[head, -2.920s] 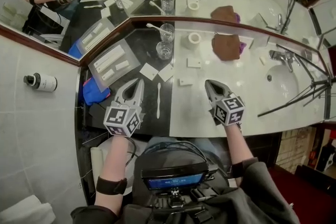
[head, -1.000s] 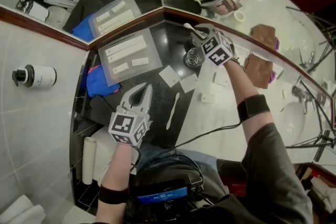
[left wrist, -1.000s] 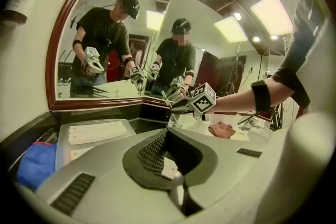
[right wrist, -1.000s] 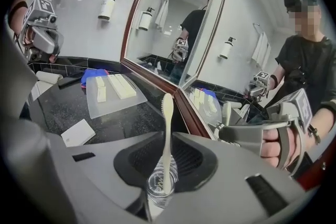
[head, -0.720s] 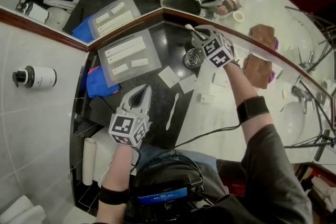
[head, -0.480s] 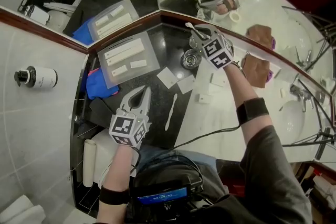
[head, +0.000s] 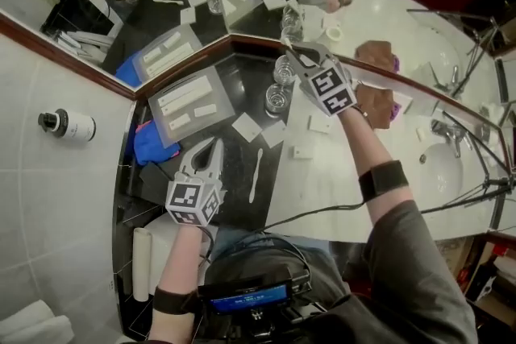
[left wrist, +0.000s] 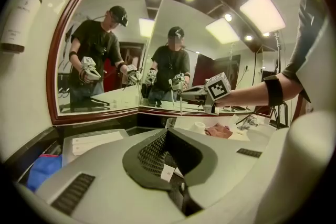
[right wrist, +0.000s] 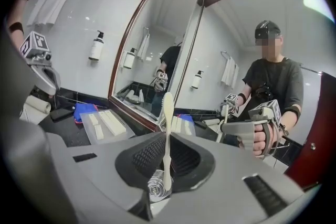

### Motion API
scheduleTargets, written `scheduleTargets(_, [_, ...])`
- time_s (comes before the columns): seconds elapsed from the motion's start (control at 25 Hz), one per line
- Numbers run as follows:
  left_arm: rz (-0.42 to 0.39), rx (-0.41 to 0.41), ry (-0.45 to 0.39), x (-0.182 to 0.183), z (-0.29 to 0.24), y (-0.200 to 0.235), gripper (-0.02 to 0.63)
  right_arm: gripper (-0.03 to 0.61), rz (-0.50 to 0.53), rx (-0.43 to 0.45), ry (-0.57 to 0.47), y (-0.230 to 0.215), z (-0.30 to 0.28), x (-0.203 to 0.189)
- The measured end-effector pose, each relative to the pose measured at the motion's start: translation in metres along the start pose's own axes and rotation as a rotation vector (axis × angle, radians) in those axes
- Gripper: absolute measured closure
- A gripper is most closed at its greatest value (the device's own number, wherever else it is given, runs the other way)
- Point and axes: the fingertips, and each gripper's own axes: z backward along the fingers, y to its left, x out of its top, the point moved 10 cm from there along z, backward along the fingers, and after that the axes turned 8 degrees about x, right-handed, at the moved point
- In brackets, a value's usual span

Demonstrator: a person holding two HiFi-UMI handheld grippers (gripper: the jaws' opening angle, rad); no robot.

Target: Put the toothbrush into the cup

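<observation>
Left gripper [head: 210, 145] nearest me: jaws shut, empty, idle. Spare toothbrush [head: 255, 173] flat on dark counter [head: 236, 167] beside it. Beyond, right gripper [head: 298, 52]: jaws just closed narrow on toothbrush [right wrist: 167, 128], held upright, hand higher than a second ago. Cup [right wrist: 155, 186] just under its lower end. My read: brush gripped, not yet resting in cup.

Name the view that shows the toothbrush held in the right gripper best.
Right gripper view: the toothbrush stands upright, full length, clamped in the right gripper. The left gripper view shows it small and far off; the head view hardly shows it past the gripper.
</observation>
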Motion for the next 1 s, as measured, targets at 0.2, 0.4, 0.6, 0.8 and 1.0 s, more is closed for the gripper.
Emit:
scheduleTargets(0.2, [-0.036, -0.003, -0.026, 0.009, 0.006, -0.005, 0.612, 0.529, -0.160, -0.043, -0.068, 0.013, 0.053, 0.021])
scheduleTargets(0.4, [-0.054, -0.026, -0.038, 0.014, 0.016, -0.008, 0.612, 0.529, -0.344, -0.057, -0.051, 0.056, 0.095, 0.002])
scheduleTargets(0.6, [-0.062, -0.048, -0.026, 0.008, 0.020, -0.015, 0.612, 0.529, -0.509, -0.050, -0.006, 0.114, 0.122, -0.036])
scheduleTargets(0.8, [-0.071, -0.073, -0.016, 0.003, 0.022, -0.021, 0.612, 0.529, -0.668, -0.046, 0.037, 0.159, 0.134, -0.071])
scheduleTargets(1.0, [-0.069, -0.087, 0.010, -0.010, 0.026, -0.023, 0.612, 0.529, -0.816, -0.022, 0.081, 0.195, 0.134, -0.093])
